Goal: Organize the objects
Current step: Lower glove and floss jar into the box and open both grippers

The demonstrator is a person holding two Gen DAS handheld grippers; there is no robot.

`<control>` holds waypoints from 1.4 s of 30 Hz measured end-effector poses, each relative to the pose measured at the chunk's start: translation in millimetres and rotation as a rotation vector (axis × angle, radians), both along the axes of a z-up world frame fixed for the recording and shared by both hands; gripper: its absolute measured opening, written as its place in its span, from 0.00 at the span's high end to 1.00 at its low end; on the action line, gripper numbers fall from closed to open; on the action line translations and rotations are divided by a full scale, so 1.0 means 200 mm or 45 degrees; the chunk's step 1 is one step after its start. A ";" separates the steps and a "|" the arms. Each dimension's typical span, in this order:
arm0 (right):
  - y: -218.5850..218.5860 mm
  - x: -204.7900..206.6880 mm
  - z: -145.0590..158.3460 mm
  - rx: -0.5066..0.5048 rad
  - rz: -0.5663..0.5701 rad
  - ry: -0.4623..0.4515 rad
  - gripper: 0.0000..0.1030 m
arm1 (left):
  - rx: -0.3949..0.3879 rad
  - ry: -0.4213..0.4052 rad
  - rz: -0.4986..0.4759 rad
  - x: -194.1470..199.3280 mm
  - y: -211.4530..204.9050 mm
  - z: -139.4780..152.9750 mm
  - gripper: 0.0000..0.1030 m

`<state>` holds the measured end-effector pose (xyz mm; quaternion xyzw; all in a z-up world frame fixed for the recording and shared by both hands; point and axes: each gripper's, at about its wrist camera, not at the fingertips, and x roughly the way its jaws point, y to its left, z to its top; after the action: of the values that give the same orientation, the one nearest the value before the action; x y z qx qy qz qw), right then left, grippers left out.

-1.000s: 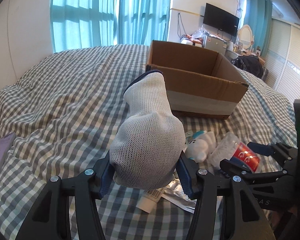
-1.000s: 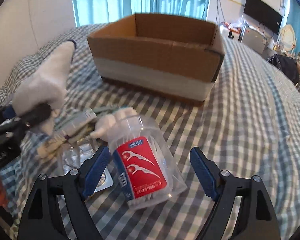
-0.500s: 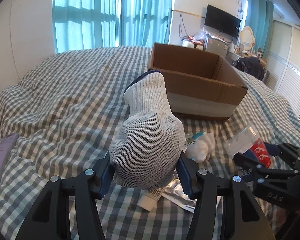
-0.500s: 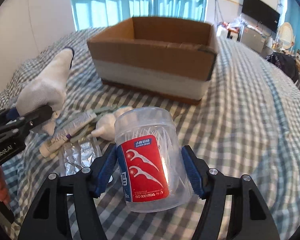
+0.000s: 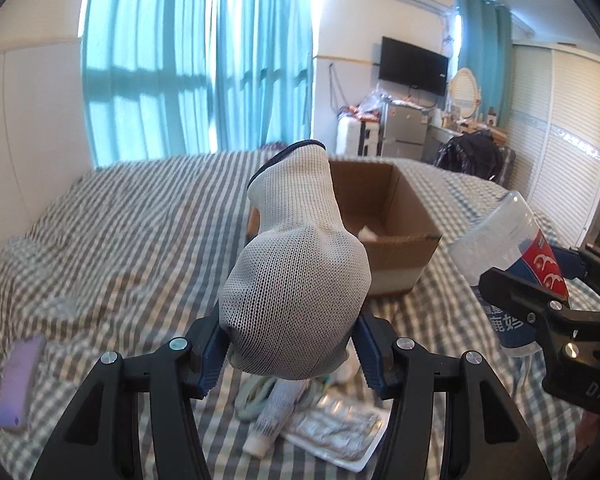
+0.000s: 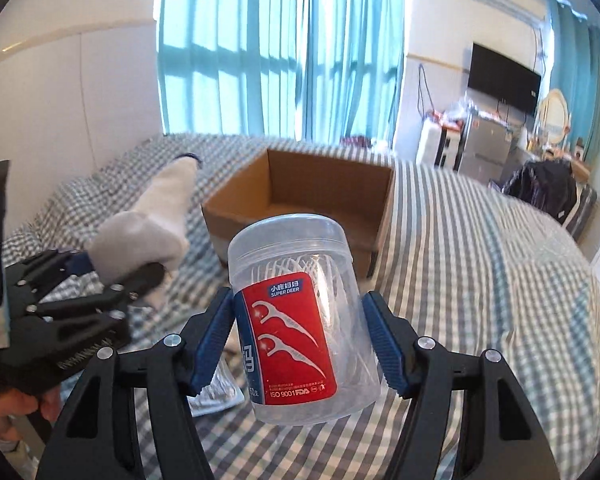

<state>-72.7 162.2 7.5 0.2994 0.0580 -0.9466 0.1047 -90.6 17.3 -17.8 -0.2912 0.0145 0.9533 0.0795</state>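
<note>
My left gripper [image 5: 290,354] is shut on a white knit glove [image 5: 296,280] and holds it up above the bed. My right gripper [image 6: 302,342] is shut on a clear jar of floss picks with a red label [image 6: 300,316], lifted off the bed. An open cardboard box [image 5: 384,224] stands on the checked bedspread ahead of both grippers; it also shows in the right wrist view [image 6: 300,200]. The jar shows at the right in the left wrist view [image 5: 508,264], and the glove at the left in the right wrist view [image 6: 152,228].
A white tube [image 5: 270,420], a foil blister pack [image 5: 340,432] and a coiled cable [image 5: 252,394] lie on the bed below the glove. A purple phone [image 5: 18,384] lies at the left. Dark bag [image 5: 476,152] and furniture stand beyond the bed.
My right gripper closed on the floss jar and lifted it off the bed. My left gripper rose with the glove. Both now look down toward the box.
</note>
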 end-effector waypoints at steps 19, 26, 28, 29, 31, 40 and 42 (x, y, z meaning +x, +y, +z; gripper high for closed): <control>0.02 -0.54 0.20 -0.041 -0.013 0.099 0.37 | 0.032 0.037 -0.084 -0.51 0.10 0.11 0.44; 0.02 -0.84 0.12 -0.047 -0.039 0.064 0.37 | 0.023 -0.010 -0.082 -0.72 0.14 0.00 0.44; 0.01 -0.91 0.08 -0.049 -0.044 0.047 0.37 | 0.013 -0.018 -0.091 -0.77 0.16 -0.03 0.44; 0.01 -0.95 0.06 -0.041 -0.043 0.038 0.37 | 0.006 -0.025 -0.093 -0.80 0.16 -0.05 0.44; 0.00 -1.01 0.01 -0.024 -0.048 0.020 0.37 | 0.003 -0.042 -0.092 -0.84 0.17 -0.08 0.44; 0.01 -1.11 -0.16 -0.061 -0.051 -0.065 0.36 | -0.004 -0.133 -0.094 -0.89 0.17 -0.21 0.40; 0.03 -1.12 -0.17 -0.099 -0.045 -0.083 0.35 | 0.009 -0.151 -0.093 -0.89 0.17 -0.23 0.36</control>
<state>-296.3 169.0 -26.7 0.3267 0.0127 -0.9396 0.1014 -267.9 52.1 -62.8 -0.3460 0.0172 0.9309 0.1161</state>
